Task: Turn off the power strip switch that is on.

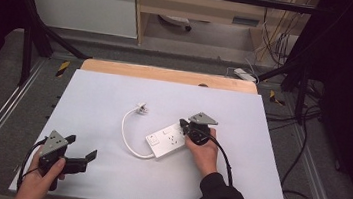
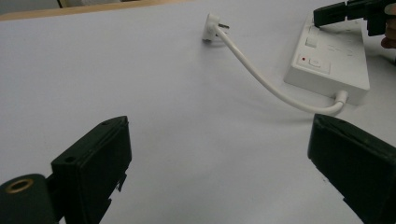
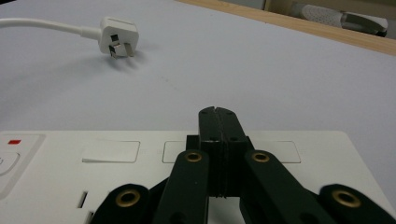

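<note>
A white power strip (image 1: 167, 140) (image 2: 327, 65) (image 3: 70, 177) lies near the middle of the white mat. Its short white cable (image 1: 126, 129) (image 2: 261, 79) curves left and back to a white plug (image 1: 142, 108) (image 2: 211, 25) (image 3: 116, 37) that lies loose on the mat. My right gripper (image 1: 183, 124) (image 3: 218, 112) is shut with nothing between its jaws, its tips over the strip's top at the far end; whether they touch it I cannot tell. It also shows in the left gripper view (image 2: 327, 14). My left gripper (image 1: 82, 147) (image 2: 219, 122) is open above bare mat at the front left, well away from the strip.
The white mat (image 1: 115, 92) covers a wooden table whose far edge (image 1: 167, 74) shows behind it. Black frame bars (image 1: 46, 34) stand at the back corners. Loose cables (image 1: 299, 194) trail on the floor at the right.
</note>
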